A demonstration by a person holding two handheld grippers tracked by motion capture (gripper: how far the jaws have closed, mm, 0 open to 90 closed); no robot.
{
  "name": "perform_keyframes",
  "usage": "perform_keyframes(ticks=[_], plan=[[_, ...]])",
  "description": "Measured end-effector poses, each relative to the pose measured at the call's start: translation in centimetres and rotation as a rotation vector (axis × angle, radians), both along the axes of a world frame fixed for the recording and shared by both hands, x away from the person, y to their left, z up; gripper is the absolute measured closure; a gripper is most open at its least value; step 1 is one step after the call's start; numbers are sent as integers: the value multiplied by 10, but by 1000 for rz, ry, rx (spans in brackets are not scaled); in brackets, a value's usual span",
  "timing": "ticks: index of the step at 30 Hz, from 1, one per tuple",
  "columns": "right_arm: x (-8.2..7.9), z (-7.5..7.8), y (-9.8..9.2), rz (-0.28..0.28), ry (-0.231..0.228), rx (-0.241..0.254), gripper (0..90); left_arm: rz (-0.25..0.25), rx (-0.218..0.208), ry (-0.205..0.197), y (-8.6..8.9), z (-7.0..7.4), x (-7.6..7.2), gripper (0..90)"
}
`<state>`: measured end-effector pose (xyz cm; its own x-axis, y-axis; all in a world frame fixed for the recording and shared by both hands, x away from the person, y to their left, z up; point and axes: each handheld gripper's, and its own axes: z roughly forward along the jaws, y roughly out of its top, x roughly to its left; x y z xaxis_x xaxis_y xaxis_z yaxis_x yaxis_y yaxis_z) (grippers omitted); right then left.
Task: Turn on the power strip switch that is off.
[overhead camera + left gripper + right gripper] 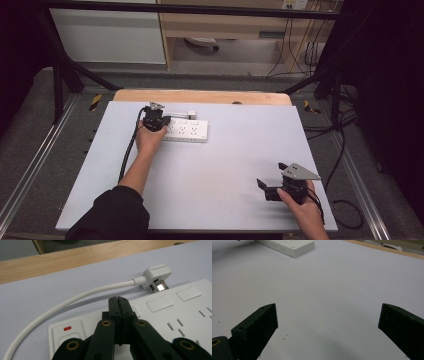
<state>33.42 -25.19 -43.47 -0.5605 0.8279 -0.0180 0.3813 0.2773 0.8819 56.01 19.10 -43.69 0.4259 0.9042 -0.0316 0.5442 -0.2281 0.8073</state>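
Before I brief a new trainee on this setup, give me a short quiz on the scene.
1. True or false: the left gripper has its jaws shut over the power strip.
2. Where does the plug lie: A) in a socket, B) on the table beside the strip, C) in the right gripper?
3. Fill in: the right gripper's jaws are ____.

Key: 1 true; 2 B; 3 open, with nothing between them.

White power strip (160,322) of smooth plastic, slightly glossy; its cable (75,300) smooth, rubbery; table (225,165) matt pale; rear edge (200,96) bare wood
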Motion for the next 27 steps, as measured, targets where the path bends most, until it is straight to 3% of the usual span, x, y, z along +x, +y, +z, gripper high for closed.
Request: perform_keyframes(ticks=[18, 23, 27], plan=[[0, 0, 0, 0, -1, 2, 29, -13, -12, -14, 0, 8, -4, 900], [0, 0, -1, 0, -2, 4, 29, -5, -43, -26, 1, 15, -6, 900], [0, 1, 0, 1, -4, 2, 29, 9, -52, -23, 3, 17, -7, 785]])
